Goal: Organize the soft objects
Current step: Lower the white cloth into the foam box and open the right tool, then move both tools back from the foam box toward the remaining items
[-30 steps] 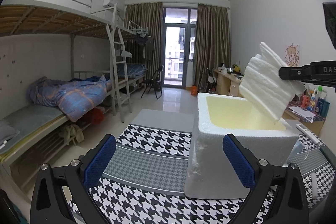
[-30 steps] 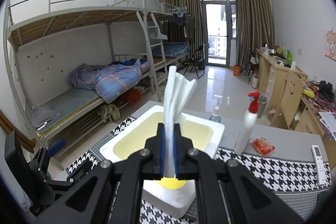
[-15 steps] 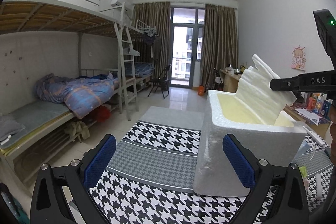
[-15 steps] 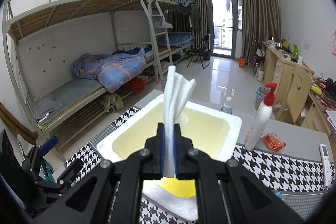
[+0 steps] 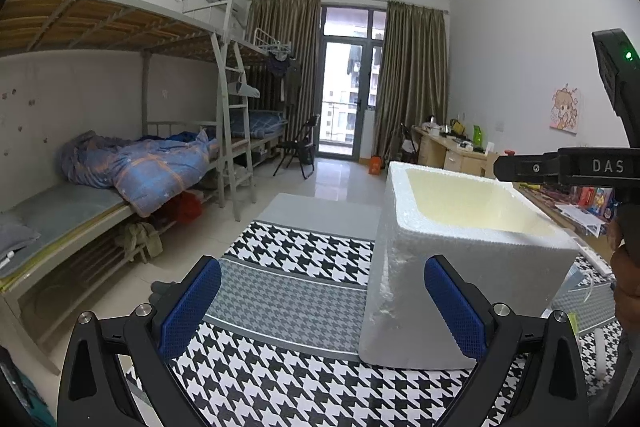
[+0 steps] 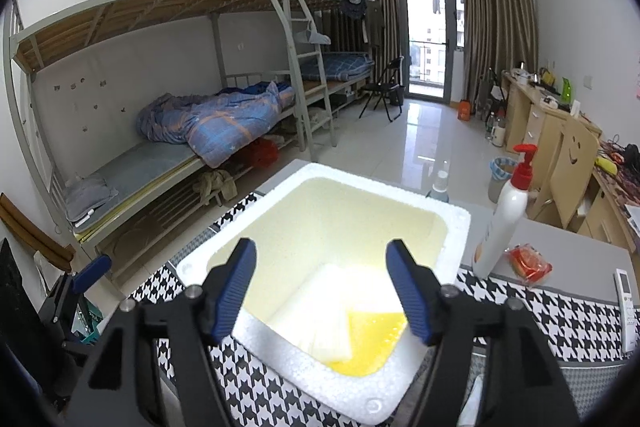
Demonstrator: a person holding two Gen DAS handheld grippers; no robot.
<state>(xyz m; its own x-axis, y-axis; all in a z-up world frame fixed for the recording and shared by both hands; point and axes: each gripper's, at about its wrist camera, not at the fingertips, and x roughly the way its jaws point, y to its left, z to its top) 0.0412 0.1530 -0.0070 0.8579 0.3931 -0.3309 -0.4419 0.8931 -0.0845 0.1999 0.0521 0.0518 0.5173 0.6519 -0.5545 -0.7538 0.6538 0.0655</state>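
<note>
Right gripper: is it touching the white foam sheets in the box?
Apart. In the right wrist view the right gripper hangs open above the box, and the foam sheets lie on its floor below.

Both views are evenly lit and fairly bright, with daylight coming through the balcony door point(image 5: 352, 83) at the far end and glaring on the glossy floor point(image 6: 424, 147). The glass itself is blown out. Fisheye distortion bends the bunk frame point(image 6: 120, 11) and walls, and black vignetting rims each view. The near fingers point(image 6: 236, 291) look slightly soft. The foam box interior point(image 6: 344, 227) glows pale yellow, its bottom washed out.
</note>
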